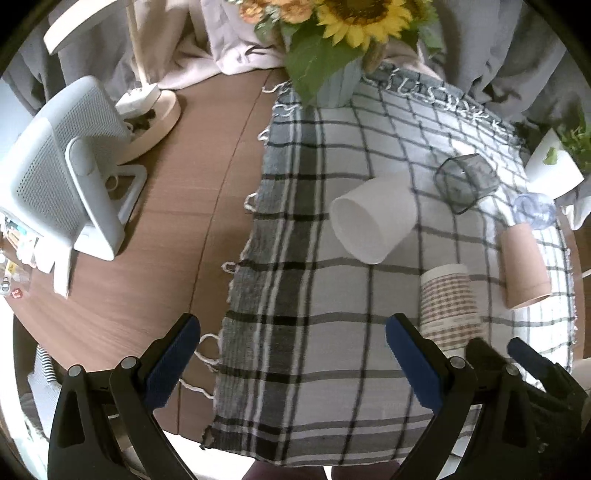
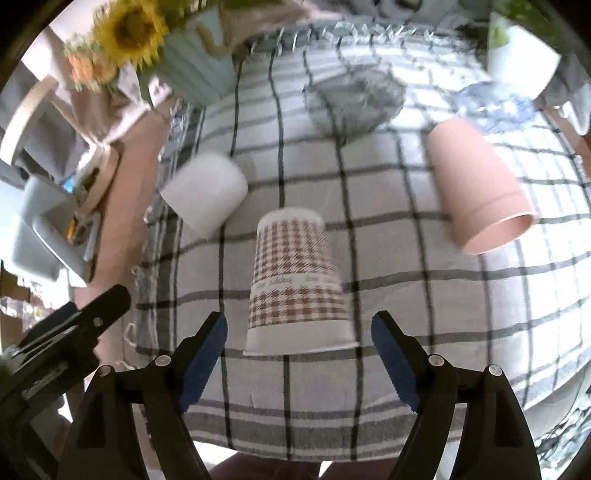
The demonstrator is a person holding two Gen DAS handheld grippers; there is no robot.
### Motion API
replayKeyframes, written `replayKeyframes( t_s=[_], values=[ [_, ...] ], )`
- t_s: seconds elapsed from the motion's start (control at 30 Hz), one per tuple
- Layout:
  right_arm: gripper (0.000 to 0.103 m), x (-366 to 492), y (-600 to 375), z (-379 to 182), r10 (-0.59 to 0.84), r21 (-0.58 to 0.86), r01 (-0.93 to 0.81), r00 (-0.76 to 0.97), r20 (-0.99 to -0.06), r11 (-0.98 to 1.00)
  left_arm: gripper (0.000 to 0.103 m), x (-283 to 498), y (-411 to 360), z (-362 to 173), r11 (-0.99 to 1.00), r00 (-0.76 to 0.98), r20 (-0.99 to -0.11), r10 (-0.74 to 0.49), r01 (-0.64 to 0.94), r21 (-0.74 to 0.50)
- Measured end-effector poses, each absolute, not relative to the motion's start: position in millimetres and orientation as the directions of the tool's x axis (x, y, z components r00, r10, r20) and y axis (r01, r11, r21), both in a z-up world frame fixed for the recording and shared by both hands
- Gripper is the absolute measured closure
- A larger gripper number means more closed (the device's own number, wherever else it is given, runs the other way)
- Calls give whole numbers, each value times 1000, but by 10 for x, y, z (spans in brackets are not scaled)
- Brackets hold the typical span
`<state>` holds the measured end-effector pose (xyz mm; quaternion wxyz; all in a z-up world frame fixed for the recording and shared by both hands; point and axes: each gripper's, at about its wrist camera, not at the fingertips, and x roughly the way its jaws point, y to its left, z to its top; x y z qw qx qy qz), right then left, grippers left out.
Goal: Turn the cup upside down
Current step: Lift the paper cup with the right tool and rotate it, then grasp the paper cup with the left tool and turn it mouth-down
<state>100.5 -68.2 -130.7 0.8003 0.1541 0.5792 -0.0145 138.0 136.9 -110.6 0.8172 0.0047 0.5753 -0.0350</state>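
Checked cloth [image 1: 314,369] covers the right part of a brown wooden table [image 1: 177,229], and on it stands the patterned paper cup [image 2: 297,280], rim down and base up, its brown houndstooth band wrapping the wall above a plain white rim. The right gripper [image 2: 299,354] sits low just in front of that cup with its two blue-padded fingers [image 2: 205,354] spread wide to either side of the rim, apart from the paper and holding nothing. The left gripper [image 1: 291,362] hangs over the cloth's left half, its fingers likewise parted with only fabric between them; in its view the patterned cup stands just beyond the right-hand finger, and the dark tip of the right gripper shows beside it at the lower right. A white cup [image 1: 373,221] lies on its side near the middle of the cloth, mouth turned toward the left wrist camera. A pink cup [image 2: 480,188] lies tipped over to the right, its open mouth facing the near right edge. Further back lies a dark, smoky glass tumbler [image 1: 463,181], also on its side, and next to it what seems to be a clear bluish glass [image 1: 535,210], too blurred to read its pose. At the far edge a pale ribbed vase [image 1: 340,88] holds a sunflower [image 1: 362,18], and a white planter [image 1: 554,166] stands at the right. Off the cloth to the left are a small white fan [image 1: 62,166] and a round wooden lamp base [image 1: 155,118].
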Motion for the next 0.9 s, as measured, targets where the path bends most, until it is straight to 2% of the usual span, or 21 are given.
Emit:
replayKeyframes(
  t_s=[0.37,0.63,0.9],
  values=[
    [23,802,-1199,-878,33,191,303,458,-888,934,0,1413,725,-1055,977,303,-943,-135,197,-76],
    [23,711,-1545,-891,-6,197,392,461,-887,899,0,1546,304,-1183,957,235,-956,-174,269,-108],
    [23,703,-1847,-976,-26,205,460,448,-894,864,3,1757,32,-1544,956,114,-979,-169,262,-135]
  ],
)
